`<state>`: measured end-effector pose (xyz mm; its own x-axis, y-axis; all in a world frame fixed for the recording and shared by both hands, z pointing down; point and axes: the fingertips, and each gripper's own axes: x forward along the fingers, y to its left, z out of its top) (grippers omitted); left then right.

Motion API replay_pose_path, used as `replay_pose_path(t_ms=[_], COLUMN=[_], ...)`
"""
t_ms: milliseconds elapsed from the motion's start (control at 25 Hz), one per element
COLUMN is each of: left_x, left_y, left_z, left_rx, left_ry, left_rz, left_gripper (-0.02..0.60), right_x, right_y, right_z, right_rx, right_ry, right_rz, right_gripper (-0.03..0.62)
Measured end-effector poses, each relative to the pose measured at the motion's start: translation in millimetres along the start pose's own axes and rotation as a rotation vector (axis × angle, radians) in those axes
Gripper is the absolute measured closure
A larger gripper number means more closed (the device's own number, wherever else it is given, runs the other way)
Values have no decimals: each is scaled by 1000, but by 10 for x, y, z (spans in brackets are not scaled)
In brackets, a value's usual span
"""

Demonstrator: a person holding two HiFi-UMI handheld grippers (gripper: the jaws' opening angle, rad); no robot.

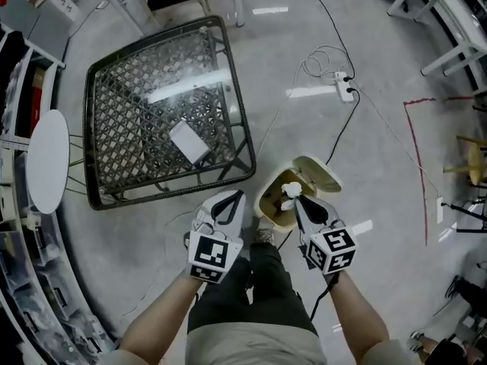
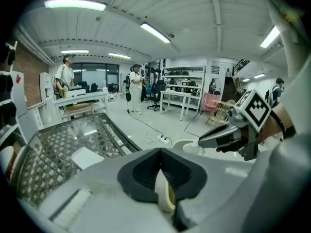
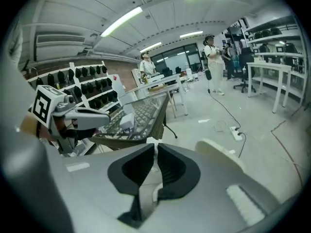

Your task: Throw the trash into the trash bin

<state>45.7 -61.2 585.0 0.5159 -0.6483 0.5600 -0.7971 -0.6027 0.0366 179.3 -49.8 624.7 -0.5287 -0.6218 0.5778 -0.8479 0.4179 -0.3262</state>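
A: Right tool (image 1: 298,201) is clenched on a crumpled white tissue (image 1: 291,191), right above the mouth of the trash bin (image 1: 268,205). Left tool (image 1: 238,196) is clamped on a pale curved scrap (image 2: 164,191), maybe a tape roll, can't say. It sits just left of the bin, not over it.

B: Risks?

A: The tissue looks light and sits far in between the jaws. On release it may cling to a pad or drift to the floor beside the bin. The raised lid (image 1: 323,175) is on the bin's far side, so an overshoot could bounce off it. If the left scrap is let go there, it likely misses the opening on the left.

B: Surroundings?

A: Glass-topped wicker bench (image 1: 137,128) well left of the bin, with a white box (image 1: 189,142) on it. Possibly more trash, unsure.
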Motion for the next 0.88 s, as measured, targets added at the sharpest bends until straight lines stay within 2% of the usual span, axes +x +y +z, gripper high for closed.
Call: replay_pose_path(t_ms=[240,440,720,800,880], left_x=[526,906,1203,1238,1260], left_y=[-180,-133,-212,-233,-253], left_z=[-695,-1220,-1599,-1634,-1670], left_rx=[4,7,4,0,-13], left_ry=[83,151,203,210,218], left_rz=[-61,-80,-124,-134,-139], left_gripper=[578,578,578,578,578], right_x=[421,716,970,1007,1020], right_y=[-403,-682,-953,-991,-1034], right_z=[-896,-1495,-2119,-2247,-2322], right_rx=[79,121,172,162,160], right_ry=[102,172,255,286,310], right_rz=[-44,-83,-133,-136,-139], right_gripper=[566,565,559,533,481])
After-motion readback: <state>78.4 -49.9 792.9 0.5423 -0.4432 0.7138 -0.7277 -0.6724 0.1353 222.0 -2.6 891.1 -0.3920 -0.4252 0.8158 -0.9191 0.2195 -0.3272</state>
